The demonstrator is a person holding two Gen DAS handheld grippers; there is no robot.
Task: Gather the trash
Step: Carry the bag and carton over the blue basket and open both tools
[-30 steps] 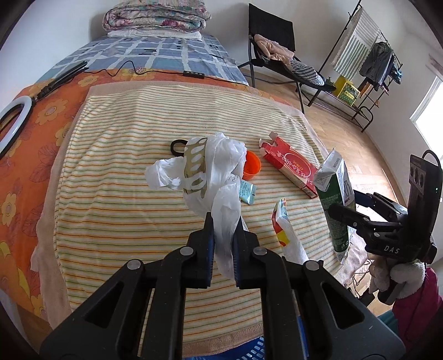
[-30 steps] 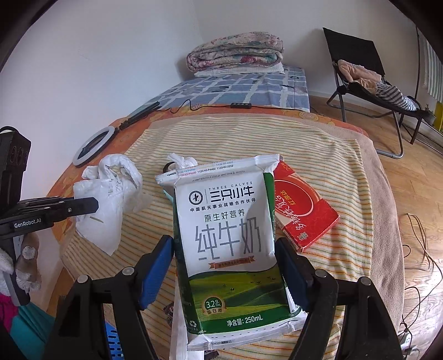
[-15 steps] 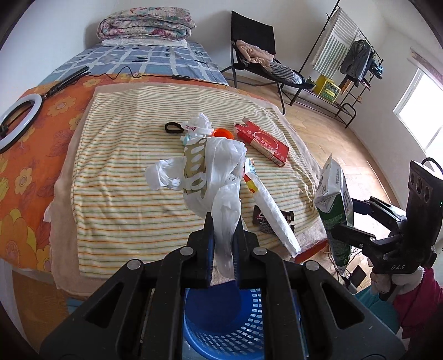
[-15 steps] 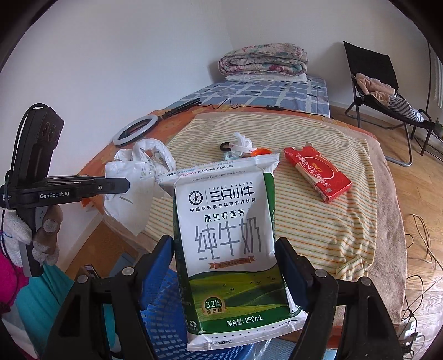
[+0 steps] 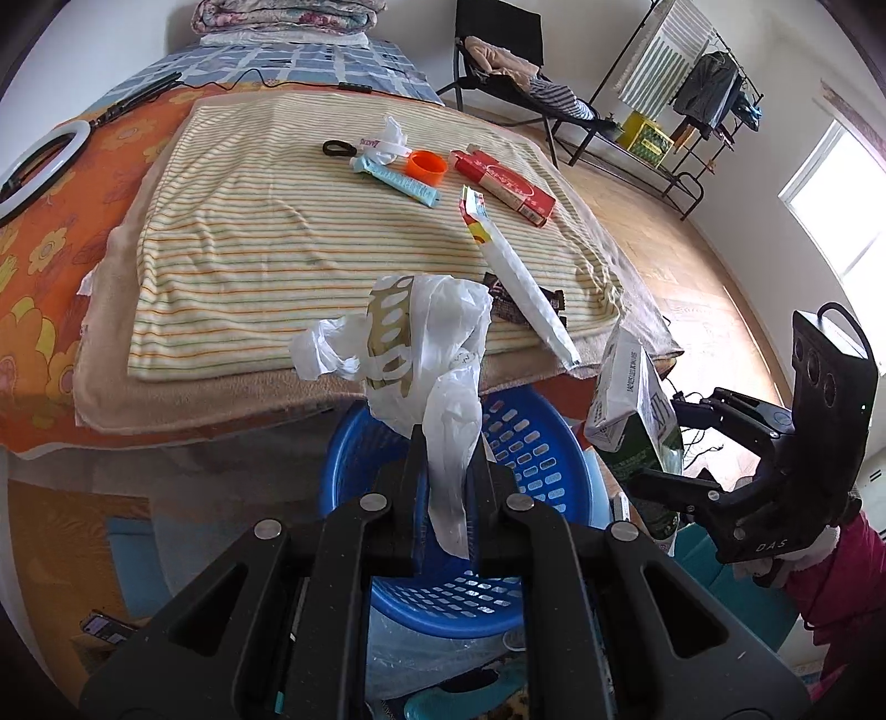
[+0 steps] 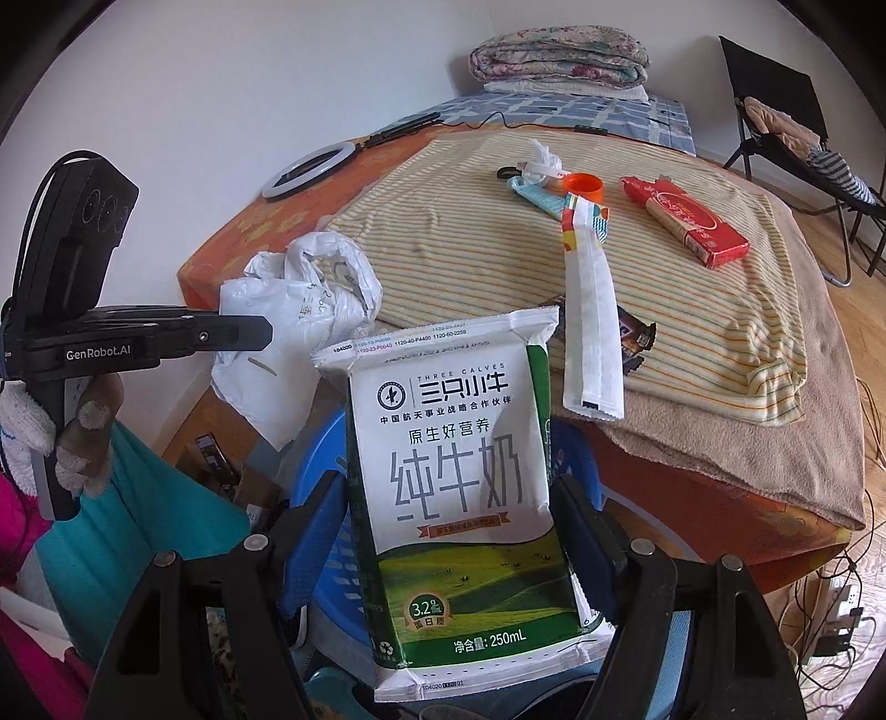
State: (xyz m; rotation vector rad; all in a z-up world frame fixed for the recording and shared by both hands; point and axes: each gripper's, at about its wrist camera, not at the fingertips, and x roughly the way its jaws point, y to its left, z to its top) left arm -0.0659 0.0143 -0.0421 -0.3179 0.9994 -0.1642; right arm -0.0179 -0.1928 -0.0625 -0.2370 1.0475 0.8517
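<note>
My left gripper [image 5: 449, 448] is shut on a crumpled white plastic bag [image 5: 432, 332], held over the blue slotted basket [image 5: 531, 443] on the floor by the bed edge. To its right, my right gripper [image 5: 662, 446] is shut on a green-and-white milk carton [image 5: 626, 399]. In the right wrist view the carton [image 6: 459, 471] stands upright between the gripper's [image 6: 451, 490] blue pads, with the basket [image 6: 315, 476] below it. The bag [image 6: 288, 310] hangs from the left gripper [image 6: 266, 332] there. On the striped blanket lie a red box [image 5: 504, 185], an orange cap [image 5: 426, 166] and a long white wrapper [image 5: 520, 271].
A turquoise tube [image 5: 398, 180], a dark wrapper [image 5: 504, 302], a crumpled tissue [image 5: 390, 138] and a black ring [image 5: 338, 148] also lie on the bed. A ring light [image 5: 33, 160] rests at the far left. A gloved hand [image 6: 83, 443] holds the left gripper. A black chair [image 5: 498, 44] stands behind.
Both grippers pulled back from the bed and dropped lower, carrying the bag and the carton. The blue basket has come into full view beneath them.
</note>
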